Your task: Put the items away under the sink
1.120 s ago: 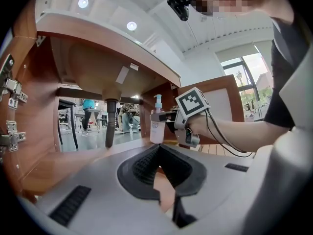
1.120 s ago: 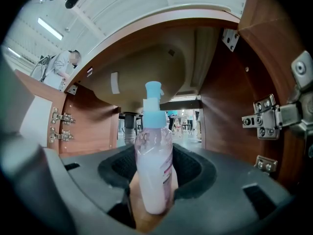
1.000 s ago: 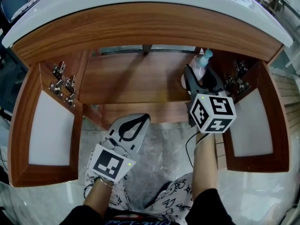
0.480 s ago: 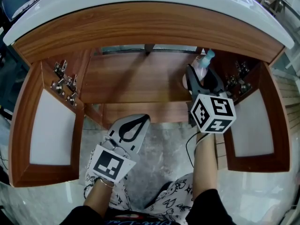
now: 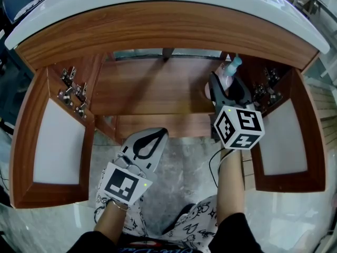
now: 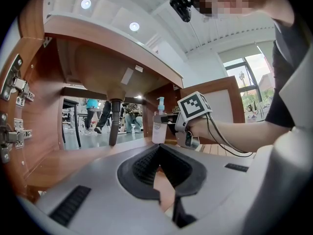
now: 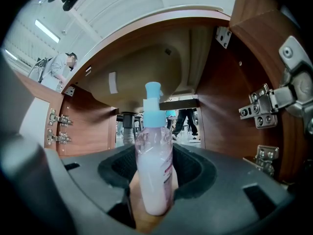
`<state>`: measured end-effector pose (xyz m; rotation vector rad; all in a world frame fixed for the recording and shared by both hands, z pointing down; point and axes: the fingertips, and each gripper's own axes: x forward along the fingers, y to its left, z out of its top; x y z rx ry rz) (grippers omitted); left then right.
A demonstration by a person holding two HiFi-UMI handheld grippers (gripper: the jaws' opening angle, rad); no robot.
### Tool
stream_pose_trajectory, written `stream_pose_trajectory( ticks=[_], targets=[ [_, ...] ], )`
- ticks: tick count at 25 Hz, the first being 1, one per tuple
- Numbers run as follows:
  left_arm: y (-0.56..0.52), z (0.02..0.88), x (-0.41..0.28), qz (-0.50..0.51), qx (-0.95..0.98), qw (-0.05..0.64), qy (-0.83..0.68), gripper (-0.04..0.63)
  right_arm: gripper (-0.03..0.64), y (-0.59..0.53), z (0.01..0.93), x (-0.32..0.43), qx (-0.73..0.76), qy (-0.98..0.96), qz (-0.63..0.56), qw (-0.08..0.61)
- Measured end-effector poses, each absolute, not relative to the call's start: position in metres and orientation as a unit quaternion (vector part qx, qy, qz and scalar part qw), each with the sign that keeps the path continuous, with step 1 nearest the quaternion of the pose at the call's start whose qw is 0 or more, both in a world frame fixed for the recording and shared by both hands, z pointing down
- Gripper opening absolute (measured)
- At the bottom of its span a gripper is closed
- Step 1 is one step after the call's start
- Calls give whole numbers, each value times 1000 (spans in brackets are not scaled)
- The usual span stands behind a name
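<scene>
Standing upright at the right of the cabinet floor (image 5: 152, 88), the pump bottle (image 7: 153, 175) is clamped mid-body by the right gripper (image 5: 225, 81), a hold judged right for light, smooth, slightly squashy plastic, while the left gripper (image 5: 159, 134) is closed on nothing.

Noted left gripper (image 5: 158, 135) low and close to the body, pointing level and angled toward the right, left marker cube (image 5: 126, 186) facing up. Found its jaws pressed together, nothing between them. Noted bare left forearm (image 5: 111, 221) only partly in the head view. Noted right gripper (image 5: 226, 83) reached further forward, level, on an outstretched bare right forearm (image 5: 230, 188). Found its jaws spread wide on an upright pump bottle (image 7: 153, 170), pads against both sides of it. Saw right marker cube (image 5: 238, 126) sitting just ahead of the wrist, top face up.
</scene>
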<state>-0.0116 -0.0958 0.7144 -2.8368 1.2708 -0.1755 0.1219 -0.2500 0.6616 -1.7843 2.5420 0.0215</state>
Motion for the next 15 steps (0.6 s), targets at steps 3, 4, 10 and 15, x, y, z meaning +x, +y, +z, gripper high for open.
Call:
stream_pose_trajectory(
  ticks=[3, 4, 10, 15],
  targets=[
    [-95, 714, -8, -55, -913, 14, 404, 8, 215, -249, 662, 122, -577, 816, 4, 17],
    [-94, 714, -7, -54, -914, 12, 403, 8, 215, -249, 662, 123, -578, 816, 2, 19],
    [-96, 714, -11, -52, -912, 10, 407, 8, 215, -251, 661, 123, -582, 813, -3, 32],
    [-98, 715, -16, -52, -910, 10, 412, 8, 208, -253, 662, 118, -581, 813, 3, 30]
  ],
)
